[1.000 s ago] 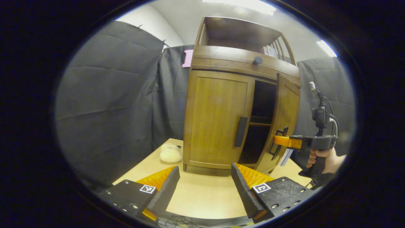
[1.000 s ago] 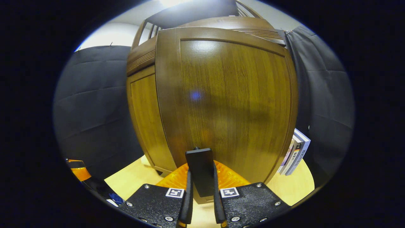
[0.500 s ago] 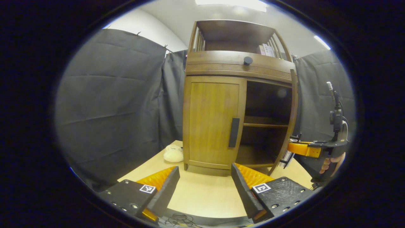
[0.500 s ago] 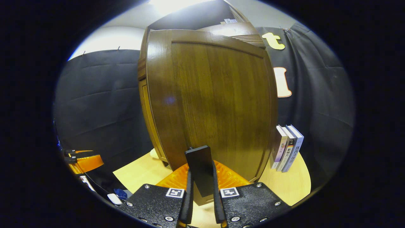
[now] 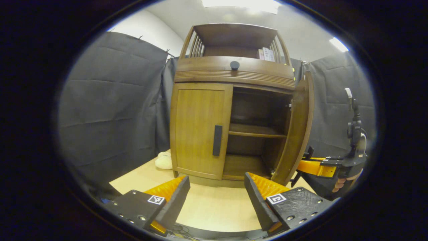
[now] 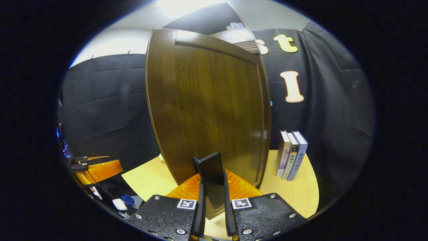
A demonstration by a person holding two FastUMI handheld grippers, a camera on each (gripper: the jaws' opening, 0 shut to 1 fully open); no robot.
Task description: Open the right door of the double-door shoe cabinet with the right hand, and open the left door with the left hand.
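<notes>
Shoe cabinet [image 5: 234, 100]: right door [image 6: 207, 100] open, shelves seemingly bare; left door [image 5: 200, 127] closed. Right claw [image 6: 212, 204] pinches the door handle [image 6: 210, 174]; left claw [image 5: 215, 197] spread. Book spines [image 6: 290, 154] illegible.

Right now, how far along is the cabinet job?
Done: right door swung wide, shelves exposed. In hand: right gripper shut on that door's handle. Left: left door is closed, and the left gripper is open, short of its handle.

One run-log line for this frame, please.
right door: swung open | right gripper: shut on right door handle | left door: closed | left gripper: open, short of cabinet
</notes>
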